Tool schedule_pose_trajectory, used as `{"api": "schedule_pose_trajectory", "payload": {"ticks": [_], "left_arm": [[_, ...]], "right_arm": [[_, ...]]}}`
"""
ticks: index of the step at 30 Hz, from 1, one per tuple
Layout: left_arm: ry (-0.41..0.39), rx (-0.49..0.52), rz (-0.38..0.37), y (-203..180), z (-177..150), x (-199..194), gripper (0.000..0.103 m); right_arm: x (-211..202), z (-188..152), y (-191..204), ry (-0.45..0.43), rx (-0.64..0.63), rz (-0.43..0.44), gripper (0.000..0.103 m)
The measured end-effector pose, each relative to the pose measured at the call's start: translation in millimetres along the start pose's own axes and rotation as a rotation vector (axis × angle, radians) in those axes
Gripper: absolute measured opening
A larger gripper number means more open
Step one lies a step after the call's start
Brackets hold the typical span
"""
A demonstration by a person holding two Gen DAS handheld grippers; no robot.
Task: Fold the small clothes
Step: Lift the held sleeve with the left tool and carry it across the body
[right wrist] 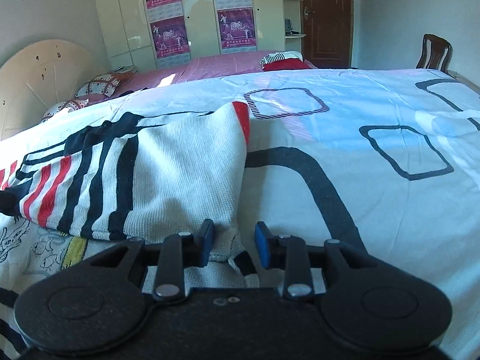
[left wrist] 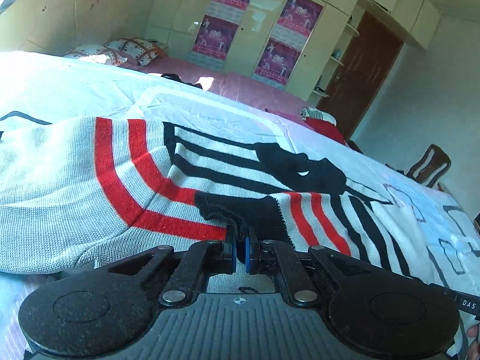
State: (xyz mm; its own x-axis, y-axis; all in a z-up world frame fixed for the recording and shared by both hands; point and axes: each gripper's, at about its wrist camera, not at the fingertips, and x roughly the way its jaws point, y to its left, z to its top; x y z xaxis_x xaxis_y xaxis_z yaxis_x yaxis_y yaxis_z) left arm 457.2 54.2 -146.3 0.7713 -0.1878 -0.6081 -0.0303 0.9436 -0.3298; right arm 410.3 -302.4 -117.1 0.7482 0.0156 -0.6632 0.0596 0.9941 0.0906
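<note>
A knit sweater (left wrist: 90,165), white with red and black stripes, lies spread on the bed. In the left wrist view my left gripper (left wrist: 240,235) is shut on a bunched black edge of the sweater (left wrist: 237,213), its blue pads pinching the fabric. In the right wrist view the sweater (right wrist: 174,174) lies left of centre, folded over on itself. My right gripper (right wrist: 234,237) is at its near corner. The jaws stand apart with the white corner of the sweater lying between them; the right pad (right wrist: 261,240) is clear of the cloth.
The bed sheet (right wrist: 375,186) is white with black outlined shapes. A folded pile of clothes (right wrist: 282,60) sits on the far pink blanket, pillows (right wrist: 99,85) at the headboard. A wooden chair (right wrist: 435,51) stands beyond the bed's right edge, wardrobes and a brown door (right wrist: 325,15) behind.
</note>
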Motion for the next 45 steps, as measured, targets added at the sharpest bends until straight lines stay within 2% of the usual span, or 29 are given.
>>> {"api": "schedule_pose_trajectory", "payload": {"ticks": [2,4,6,8,9,12,14,16,17,20,23,24,25,26,27,29,30,32,34,35,36,38,40,41,42,43,45], "left_arm": [[0.008,0.013,0.006,1,-4,5,0.004],[0.005,-0.002,-0.004,4,-5,5,0.005],[0.001,-0.003,-0.007,4,-5,5,0.005],[-0.018,0.011,-0.001,2,-6,2,0.005],[-0.018,0.019,0.007,2,-7,1,0.005],[0.006,0.010,0.004,5,-5,1,0.005],[-0.018,-0.012,0.050,8,0,-8,0.006],[-0.070,-0.013,0.129,10,6,-20,0.016],[-0.100,0.004,0.143,8,10,-23,0.020],[-0.100,0.082,0.061,-13,23,-13,0.020],[-0.105,0.151,-0.006,-39,23,9,0.020],[-0.070,0.166,0.000,-44,19,23,0.020],[0.006,0.171,0.018,-45,13,41,0.021],[-0.018,0.166,0.022,-43,9,44,0.021],[-0.007,0.152,0.030,-43,11,44,0.021],[-0.016,0.160,0.071,-45,11,32,0.021],[-0.016,0.169,0.106,-43,7,29,0.021],[-0.027,0.162,0.089,-32,0,27,0.020],[-0.020,0.169,0.090,-30,2,25,0.021],[-0.010,0.176,0.099,-32,3,25,0.021],[0.000,0.173,0.109,-32,5,22,0.021],[0.002,0.154,0.118,-29,8,12,0.021],[-0.043,0.091,0.133,-13,5,-11,0.022],[-0.068,0.057,0.144,-3,2,-24,0.036],[-0.110,0.014,0.170,15,-3,-43,0.062],[-0.147,-0.022,0.204,31,-8,-59,0.068],[-0.198,-0.102,0.251,69,-18,-91,0.069]], "right_arm": [[0,1,1,0.004,-0.015,-0.001,0.030],[-12,6,3,-0.054,-0.032,-0.018,0.031],[-22,11,8,-0.100,-0.066,0.021,0.031],[-14,10,17,-0.056,-0.110,0.100,0.027],[-3,6,23,0.006,-0.144,0.121,0.025],[0,6,26,0.013,-0.168,0.115,0.026],[-8,15,20,-0.025,-0.134,0.129,0.027],[-14,26,13,-0.078,-0.134,0.116,0.027],[-11,35,10,-0.092,-0.130,0.105,0.027],[14,60,2,-0.119,-0.101,0.071,0.028],[45,72,-2,-0.154,-0.083,0.044,0.028],[62,73,-3,-0.108,-0.079,0.039,0.028],[78,70,-3,-0.050,-0.078,0.021,0.029],[78,68,-3,-0.080,-0.086,0.005,0.033],[75,69,0,-0.065,-0.093,-0.006,0.031],[49,67,4,-0.120,-0.097,0.020,0.029],[37,63,7,-0.145,-0.110,0.038,0.032],[27,50,16,-0.120,-0.150,0.099,0.031],[38,33,26,-0.034,-0.205,0.101,0.032],[34,27,32,-0.075,-0.240,0.071,0.032],[32,28,37,-0.067,-0.250,0.052,0.033],[19,34,39,-0.079,-0.218,0.084,0.032],[7,35,38,-0.108,-0.199,0.097,0.034],[2,35,37,-0.109,-0.191,0.092,0.034],[-1,34,34,-0.106,-0.174,0.091,0.034],[-5,32,31,-0.102,-0.154,0.091,0.034],[-10,29,26,-0.089,-0.114,0.085,0.035]]}}
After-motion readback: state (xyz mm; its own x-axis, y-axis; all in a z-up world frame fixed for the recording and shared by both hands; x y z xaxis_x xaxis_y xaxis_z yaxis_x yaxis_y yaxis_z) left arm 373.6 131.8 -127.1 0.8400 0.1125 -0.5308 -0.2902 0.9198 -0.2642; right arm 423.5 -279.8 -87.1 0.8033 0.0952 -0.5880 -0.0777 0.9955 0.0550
